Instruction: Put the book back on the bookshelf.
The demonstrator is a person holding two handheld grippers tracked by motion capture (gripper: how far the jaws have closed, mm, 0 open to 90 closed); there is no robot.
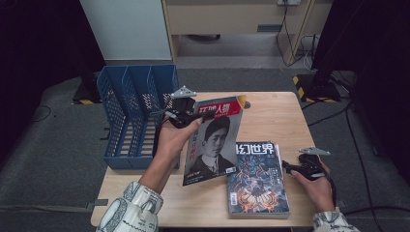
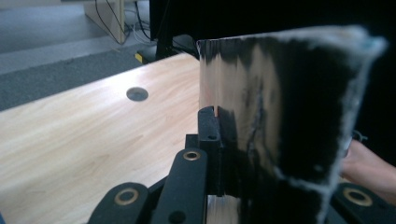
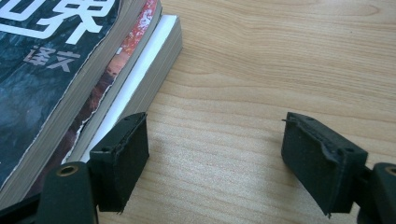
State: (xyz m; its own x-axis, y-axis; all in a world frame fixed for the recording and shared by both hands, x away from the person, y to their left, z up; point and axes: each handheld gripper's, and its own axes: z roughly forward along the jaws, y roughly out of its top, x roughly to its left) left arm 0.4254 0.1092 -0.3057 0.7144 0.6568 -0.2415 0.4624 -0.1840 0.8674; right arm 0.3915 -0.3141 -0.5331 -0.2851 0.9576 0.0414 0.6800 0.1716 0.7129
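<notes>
Left gripper (image 1: 186, 116), jaws pinching the portrait magazine (image 1: 212, 140) at its top left corner, holds it tilted above the table (image 1: 275, 111) near the left edge; the blue file rack (image 1: 130, 111) lies immediately left, nearest this hand. Right gripper (image 1: 290, 169) rests spread beside the stack of magazines (image 1: 257, 179).

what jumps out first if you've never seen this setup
The magazine with a portrait cover, lifted off the wooden table at centre in the shut left tongs. Then the blue file rack at the table's left edge, and the stack of magazines by the open right tongs.
</notes>
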